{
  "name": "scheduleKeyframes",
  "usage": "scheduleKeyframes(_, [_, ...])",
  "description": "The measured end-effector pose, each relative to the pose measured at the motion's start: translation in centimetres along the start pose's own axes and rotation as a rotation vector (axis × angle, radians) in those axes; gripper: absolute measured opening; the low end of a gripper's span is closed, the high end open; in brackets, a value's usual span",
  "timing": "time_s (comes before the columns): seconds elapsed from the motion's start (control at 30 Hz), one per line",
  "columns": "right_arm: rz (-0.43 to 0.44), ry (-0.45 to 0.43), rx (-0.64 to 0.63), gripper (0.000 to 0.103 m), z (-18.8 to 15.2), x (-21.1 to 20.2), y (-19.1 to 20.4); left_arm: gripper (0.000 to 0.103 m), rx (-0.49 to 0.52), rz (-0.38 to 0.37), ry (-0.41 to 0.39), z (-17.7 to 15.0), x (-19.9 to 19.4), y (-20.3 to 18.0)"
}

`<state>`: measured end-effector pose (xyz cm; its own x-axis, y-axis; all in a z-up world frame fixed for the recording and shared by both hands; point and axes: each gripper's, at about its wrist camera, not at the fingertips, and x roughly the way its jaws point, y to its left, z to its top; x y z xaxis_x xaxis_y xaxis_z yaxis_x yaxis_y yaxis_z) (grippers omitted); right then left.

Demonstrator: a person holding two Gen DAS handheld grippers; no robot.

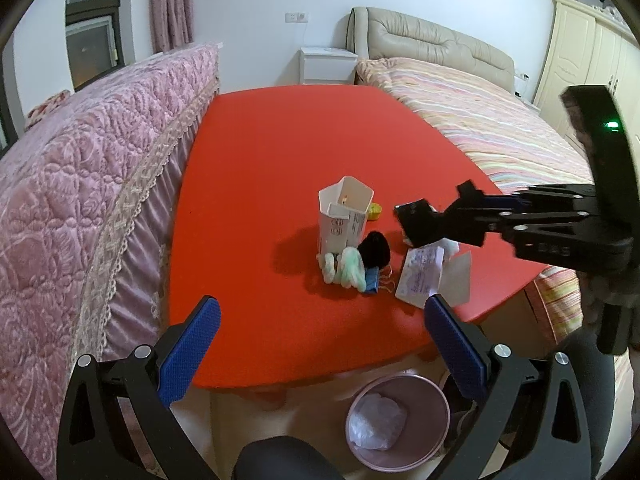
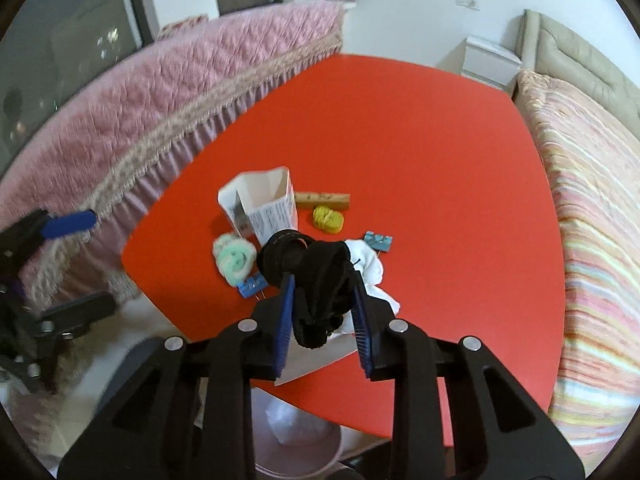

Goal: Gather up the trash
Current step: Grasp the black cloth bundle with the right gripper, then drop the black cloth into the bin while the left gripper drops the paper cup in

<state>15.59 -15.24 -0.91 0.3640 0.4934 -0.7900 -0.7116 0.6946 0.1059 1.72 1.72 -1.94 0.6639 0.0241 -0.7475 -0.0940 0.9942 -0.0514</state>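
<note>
On the red table (image 1: 280, 168) lies a cluster of trash: an open white carton (image 1: 344, 216), a pale green yarn bundle (image 1: 346, 270), a black fabric clump (image 1: 374, 248), a blue clip (image 1: 372, 280) and a paper leaflet (image 1: 420, 276). My right gripper (image 2: 324, 312) is shut on a black cloth (image 2: 320, 292) just above the table, near the carton (image 2: 264, 208). It reaches in from the right in the left wrist view (image 1: 424, 224). My left gripper (image 1: 320, 348) is open and empty above the table's near edge. A pink waste bin (image 1: 396, 420) stands on the floor below.
A yellow yarn ball (image 2: 328, 218), a wooden piece (image 2: 322, 199), a second blue clip (image 2: 378, 240) and white cloth (image 2: 370, 268) lie by the carton. A pink quilted couch (image 1: 80, 184) flanks the table's left, a striped bed (image 1: 488, 120) its right. A white nightstand (image 1: 328, 65) stands behind.
</note>
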Motion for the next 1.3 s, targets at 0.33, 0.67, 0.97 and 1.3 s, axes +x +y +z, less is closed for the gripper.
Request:
scheduleKeyframes(0.33, [0.014,-0.042,0.083,0.027,-1.3,-3.0,-1.8,0.097,0.059,-0.012,0.046,4.1,3.0,-0.6])
scheduleKeyframes(0.67, [-0.006,-0.041,0.131,0.027,-3.0,-4.1,-3.7,0.097,0.107,-0.037,0.202,8.2,9.2,-1.7])
scheduleKeyframes(0.97, [0.000,-0.036,0.150,0.027,-3.6,-4.2,-4.4,0.063,0.094,-0.031,0.263,8.5,12.5,-2.1])
scheduleKeyframes(1.3, [0.007,-0.046,0.160,0.027,-3.5,-3.9,-4.4,0.035,0.063,0.007,0.162,9.0,10.6,-1.1])
